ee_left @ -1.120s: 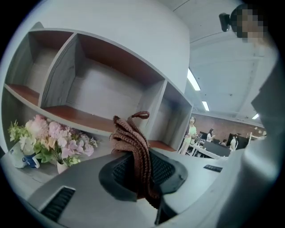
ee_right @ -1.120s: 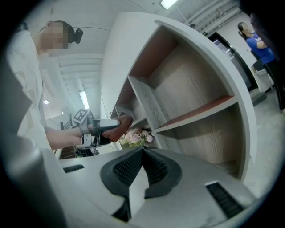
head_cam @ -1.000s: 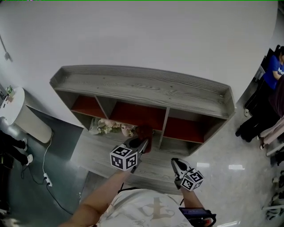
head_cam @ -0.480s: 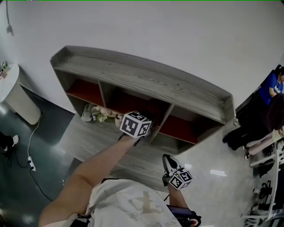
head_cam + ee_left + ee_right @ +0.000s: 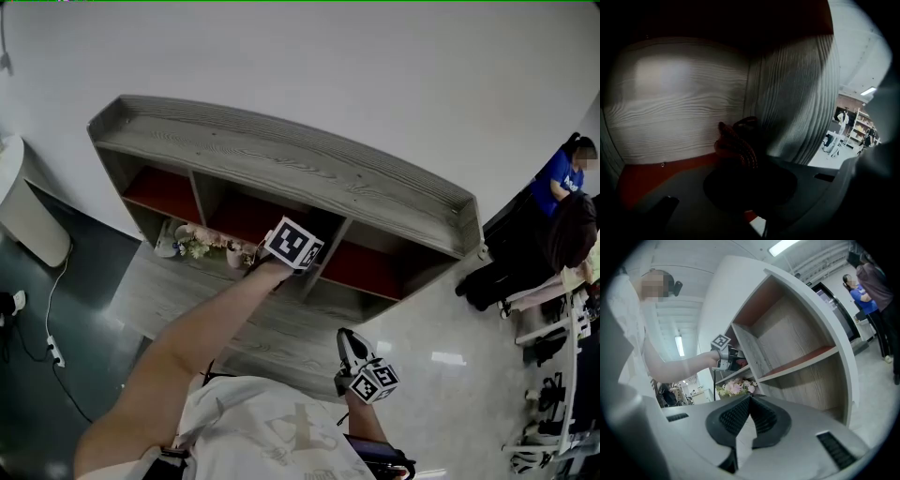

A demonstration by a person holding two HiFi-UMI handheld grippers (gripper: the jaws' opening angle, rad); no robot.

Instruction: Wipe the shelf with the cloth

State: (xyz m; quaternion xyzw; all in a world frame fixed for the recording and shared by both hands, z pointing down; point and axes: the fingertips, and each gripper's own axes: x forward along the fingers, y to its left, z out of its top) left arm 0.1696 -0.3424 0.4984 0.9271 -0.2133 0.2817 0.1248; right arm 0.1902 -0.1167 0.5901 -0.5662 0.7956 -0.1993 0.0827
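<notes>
The grey wood shelf (image 5: 281, 159) has red boards inside its compartments. My left gripper (image 5: 293, 246) reaches into the middle compartment, and only its marker cube shows in the head view. In the left gripper view the left gripper (image 5: 740, 157) is shut on a dark red cloth (image 5: 736, 140), bunched against the red shelf board (image 5: 651, 176) near the back panel and the right divider (image 5: 797, 93). My right gripper (image 5: 354, 352) hangs low in front of the shelf. In its own view the right gripper (image 5: 750, 398) is shut and empty.
A bunch of pale flowers (image 5: 199, 244) lies on the lower board left of the left gripper and shows as flowers (image 5: 736, 386) in the right gripper view. People (image 5: 562, 178) and racks stand at the far right. A white rounded object (image 5: 23, 220) and a cable are at the left.
The left gripper has moved forward from in front of the shelf into the middle compartment, carrying the cloth. The right gripper stays low and shut.
</notes>
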